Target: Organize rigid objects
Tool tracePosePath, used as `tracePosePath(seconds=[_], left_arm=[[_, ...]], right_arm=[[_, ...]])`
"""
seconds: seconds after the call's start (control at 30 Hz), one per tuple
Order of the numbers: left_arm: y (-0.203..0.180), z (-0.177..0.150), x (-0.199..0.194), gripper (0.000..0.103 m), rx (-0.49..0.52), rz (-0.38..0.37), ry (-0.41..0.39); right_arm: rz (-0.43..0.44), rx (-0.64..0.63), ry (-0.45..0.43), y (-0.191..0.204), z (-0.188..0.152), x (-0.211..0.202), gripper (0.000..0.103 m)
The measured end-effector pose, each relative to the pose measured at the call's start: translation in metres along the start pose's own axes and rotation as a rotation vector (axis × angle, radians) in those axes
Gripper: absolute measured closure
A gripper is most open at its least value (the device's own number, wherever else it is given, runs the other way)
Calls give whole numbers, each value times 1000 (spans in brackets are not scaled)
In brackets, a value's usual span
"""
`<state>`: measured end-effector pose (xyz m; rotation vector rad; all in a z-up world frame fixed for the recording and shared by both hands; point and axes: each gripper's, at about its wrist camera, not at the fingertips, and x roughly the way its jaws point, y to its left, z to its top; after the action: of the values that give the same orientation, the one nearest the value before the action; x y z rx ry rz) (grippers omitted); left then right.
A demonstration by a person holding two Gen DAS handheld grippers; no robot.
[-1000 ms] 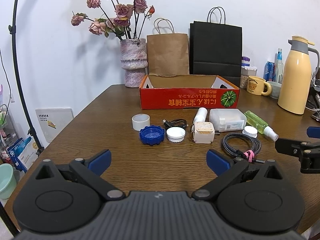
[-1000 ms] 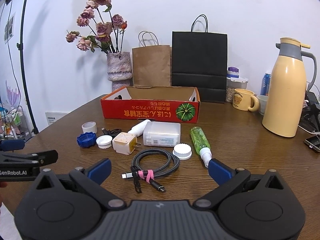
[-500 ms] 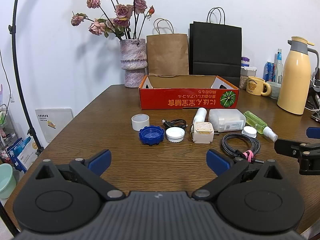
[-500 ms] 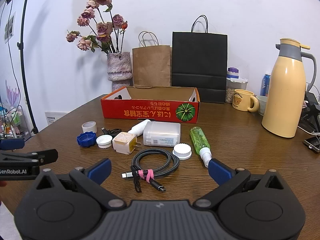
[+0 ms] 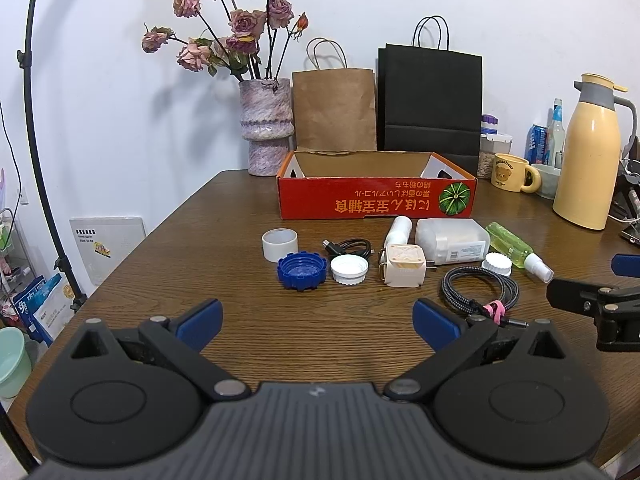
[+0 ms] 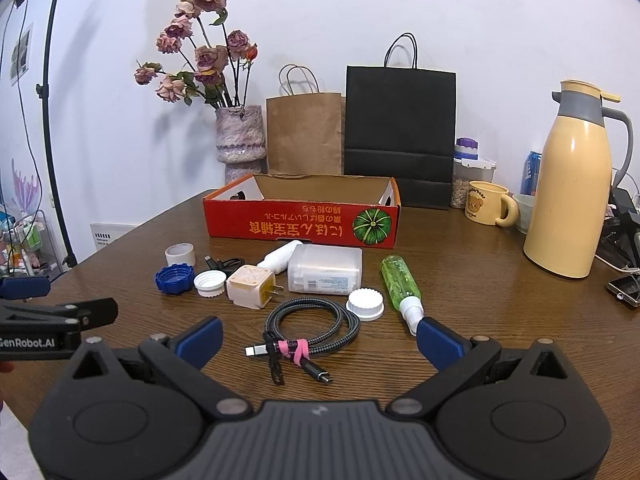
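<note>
Nothing on the counter (image 5: 224,216) has shifted since a moment ago, and both tools hover much where they were, short of the clutter. Taking the red cardboard box (image 5: 376,200) as the landmark: its inside looks bare from here, and everything loose lies on the near side of it. Just in front of its left half sit a white tape roll (image 5: 280,244), a blue cap (image 5: 301,270), a white cap (image 5: 349,269) and a small black cable (image 5: 347,246). Before its right half are a cream plug adapter (image 5: 402,266), a white tube (image 5: 398,231) and a translucent case (image 5: 452,240) (the tube lies right against the case), with a second white cap (image 6: 365,304) and a green spray bottle (image 6: 400,282) lying on its side further right. A coiled braided cable (image 6: 316,330) with a pink tie lies nearest, well in front of the box.

The left tool (image 5: 316,322) is spread wide with nothing between its fingers (image 5: 199,320); the right tool (image 6: 318,336) is likewise spread and holding nothing, its fingers (image 6: 439,342) flanking the braided cable in view
</note>
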<state>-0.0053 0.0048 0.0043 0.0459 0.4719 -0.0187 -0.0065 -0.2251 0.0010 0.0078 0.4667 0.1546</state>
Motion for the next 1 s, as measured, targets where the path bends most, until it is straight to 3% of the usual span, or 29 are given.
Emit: tracePosePath(seconds=[1.0], left_arm=[[-6, 4, -5, 0, 0, -3, -11]], right_arm=[[2, -12, -11, 3, 1, -5, 0]])
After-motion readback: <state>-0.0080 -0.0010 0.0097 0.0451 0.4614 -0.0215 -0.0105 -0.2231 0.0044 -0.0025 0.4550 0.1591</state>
